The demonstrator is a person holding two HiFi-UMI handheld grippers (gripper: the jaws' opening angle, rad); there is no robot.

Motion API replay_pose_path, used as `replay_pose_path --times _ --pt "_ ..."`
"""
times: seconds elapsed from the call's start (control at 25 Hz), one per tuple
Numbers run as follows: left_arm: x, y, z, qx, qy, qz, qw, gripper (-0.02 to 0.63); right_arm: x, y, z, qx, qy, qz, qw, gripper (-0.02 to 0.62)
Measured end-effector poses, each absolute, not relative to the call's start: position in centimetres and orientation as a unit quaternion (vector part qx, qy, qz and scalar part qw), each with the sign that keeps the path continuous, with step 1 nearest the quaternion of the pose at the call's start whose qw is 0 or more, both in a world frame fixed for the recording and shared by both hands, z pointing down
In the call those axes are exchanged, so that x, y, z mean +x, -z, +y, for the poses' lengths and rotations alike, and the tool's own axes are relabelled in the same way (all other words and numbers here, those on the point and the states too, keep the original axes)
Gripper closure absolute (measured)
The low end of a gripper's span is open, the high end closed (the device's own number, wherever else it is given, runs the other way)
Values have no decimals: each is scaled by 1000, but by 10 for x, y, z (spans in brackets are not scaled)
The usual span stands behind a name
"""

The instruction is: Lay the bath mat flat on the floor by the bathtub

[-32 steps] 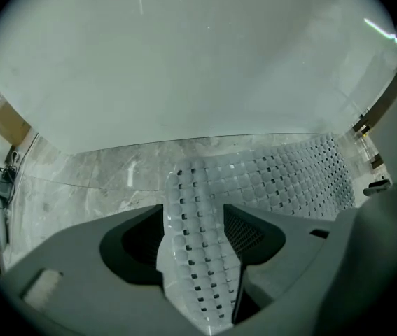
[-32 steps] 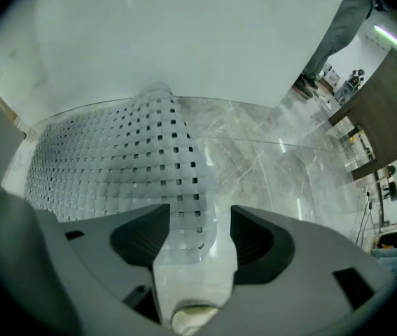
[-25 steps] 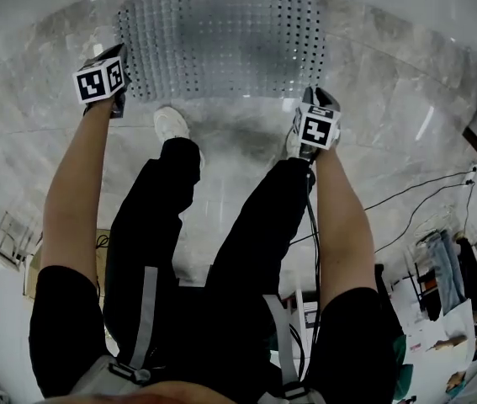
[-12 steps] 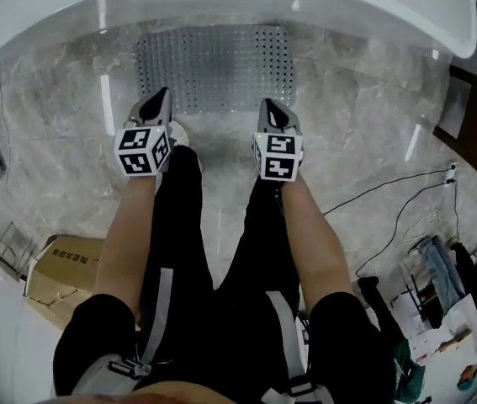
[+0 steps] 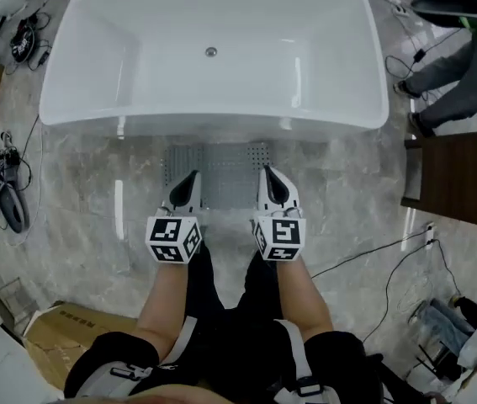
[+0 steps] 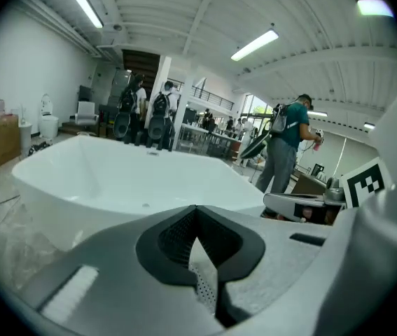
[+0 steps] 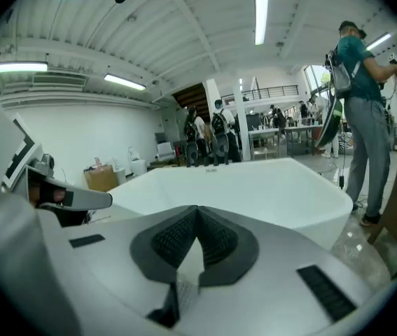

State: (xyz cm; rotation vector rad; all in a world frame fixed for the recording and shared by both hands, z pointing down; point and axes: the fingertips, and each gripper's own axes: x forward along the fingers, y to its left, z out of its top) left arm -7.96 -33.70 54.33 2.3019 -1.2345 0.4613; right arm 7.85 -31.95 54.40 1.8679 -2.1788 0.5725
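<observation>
Lifted up from the bath mat (image 5: 225,165), left gripper (image 5: 191,178) and right gripper (image 5: 269,173) hold their fingers pressed together, empty; it lies flat on the floor (image 5: 87,183), just beside the bathtub (image 5: 213,114)

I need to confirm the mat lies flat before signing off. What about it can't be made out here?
- Head view: near corners of the bath mat, hidden behind the shut left gripper and right gripper.
- Head view: fine wrinkles, because the mat is too small and dim.
- Both gripper views: nearly all the mat, hidden behind each gripper's own body. Only a perforated sliver shows.
</observation>
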Motion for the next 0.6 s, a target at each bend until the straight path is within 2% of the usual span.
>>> replay_pose_path --times 0.36,0.6 --pt "-73 -312 -353 876 -93 -457 128 601 97 -321 -330 663 -111 -740 5 592" --pt "-67 -218 -350 890 -70 -445 68 601 98 -187 -336 660 -37 -749 -52 591"
